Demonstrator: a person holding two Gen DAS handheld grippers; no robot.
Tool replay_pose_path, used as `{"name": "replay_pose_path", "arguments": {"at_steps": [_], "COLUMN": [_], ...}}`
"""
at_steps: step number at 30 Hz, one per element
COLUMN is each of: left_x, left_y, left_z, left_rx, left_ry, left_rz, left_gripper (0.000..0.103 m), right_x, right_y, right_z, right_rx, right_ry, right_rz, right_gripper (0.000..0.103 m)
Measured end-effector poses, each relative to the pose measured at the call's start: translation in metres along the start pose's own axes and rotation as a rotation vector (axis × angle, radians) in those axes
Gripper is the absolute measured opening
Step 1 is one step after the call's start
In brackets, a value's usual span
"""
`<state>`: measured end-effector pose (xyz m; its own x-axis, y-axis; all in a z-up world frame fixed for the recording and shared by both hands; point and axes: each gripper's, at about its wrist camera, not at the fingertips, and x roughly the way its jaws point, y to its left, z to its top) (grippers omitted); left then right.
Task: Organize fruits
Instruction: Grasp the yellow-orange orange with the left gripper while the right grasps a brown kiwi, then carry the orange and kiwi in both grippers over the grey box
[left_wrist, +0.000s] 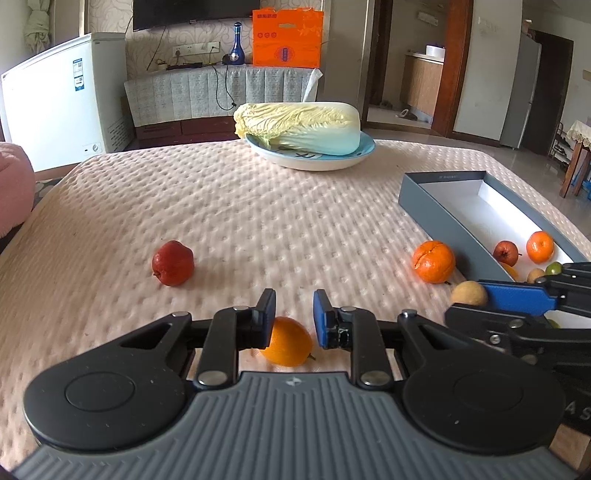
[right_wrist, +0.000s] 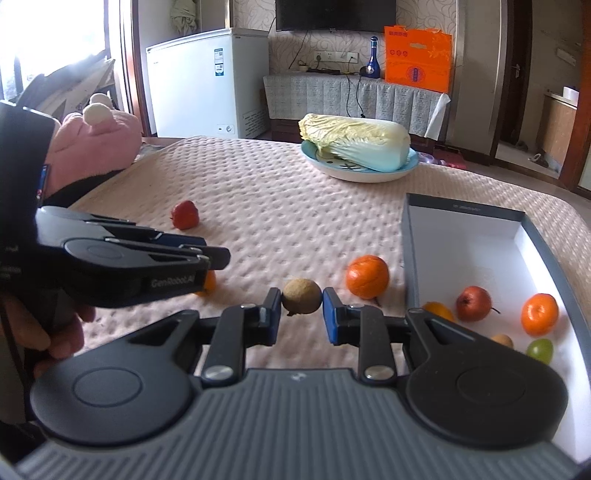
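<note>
Closest in, the left gripper (left_wrist: 294, 317) is sitting low over the pink quilted cover (left_wrist: 258, 206) with a small yellow-orange fruit (left_wrist: 287, 341) down between its fingers. Its jaws are pulled in as far as they go, but I can't tell from here whether the pads are actually pinching that fruit or just sitting over it. The right gripper (right_wrist: 301, 306) is clamping a round brownish fruit (right_wrist: 302, 296) between its blue pads, and that one looks held clear of the cover.

Just past it, a big orange (right_wrist: 367, 276) is lying on the cover right beside the grey box (right_wrist: 409, 254). Inside the box there's a small red fruit (right_wrist: 473, 303), a tangerine (right_wrist: 539, 314), a green one (right_wrist: 540, 350) and a couple of yellowish ones partly hidden behind the gripper.

Further out on the left, a red fruit (left_wrist: 173, 263) is sitting alone, well apart from everything.

At the far end a napa cabbage (left_wrist: 299, 127) is lying on a blue-rimmed plate (left_wrist: 314, 162). Behind the table, a white chest freezer (left_wrist: 62, 96) and an orange bag (left_wrist: 287, 38).
</note>
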<state>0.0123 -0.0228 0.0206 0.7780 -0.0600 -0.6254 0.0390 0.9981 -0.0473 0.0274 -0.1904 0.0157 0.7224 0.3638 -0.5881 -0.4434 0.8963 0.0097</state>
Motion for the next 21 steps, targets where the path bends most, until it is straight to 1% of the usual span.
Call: {"name": "replay_pose_path", "arguments": {"at_steps": [4,7,9,11,13,14,17,21], "left_x": [0.003,0.003,0.003,0.005,0.007,0.008,0.011,0.01], "left_y": [0.008,0.016,0.017,0.016,0.015,0.014,0.013,0.011], "left_z": [-0.002,-0.003,-0.004,-0.005,-0.007,-0.008,-0.01,-0.013], "left_rx": [-0.013,-0.031,-0.029,-0.019,-0.008,-0.003,0.007,0.015], "left_ry": [0.005,0.005,0.002,0.009,0.017,0.021,0.027,0.064], "left_rz": [0.021,0.009,0.004,0.006,0.009,0.01,-0.006,-0.026], "left_gripper": [0.027,0.028,0.03,0.041,0.048,0.05,0.05,0.05], "right_x": [-0.003,-0.005,-0.005,-0.006,-0.005,-0.005,-0.005,-0.006], "right_y": [-0.006,-0.01,-0.012,-0.011,-0.01,-0.01,-0.009,-0.011], "right_z": [-0.002,-0.001,-0.001,0.0,0.002,0.002,0.003,0.004], "right_rx": [0.006,0.02,0.031,0.035,0.034,0.034,0.035,0.039], "right_ry": [0.001,-0.004,-0.007,-0.012,-0.017,-0.018,-0.019,-0.022], "right_rz": [-0.006,-0.005,0.0,0.01,0.02,0.025,0.036,0.042], "right_gripper": [0.027,0.027,0.027,0.027,0.027,0.027,0.027,0.027]}}
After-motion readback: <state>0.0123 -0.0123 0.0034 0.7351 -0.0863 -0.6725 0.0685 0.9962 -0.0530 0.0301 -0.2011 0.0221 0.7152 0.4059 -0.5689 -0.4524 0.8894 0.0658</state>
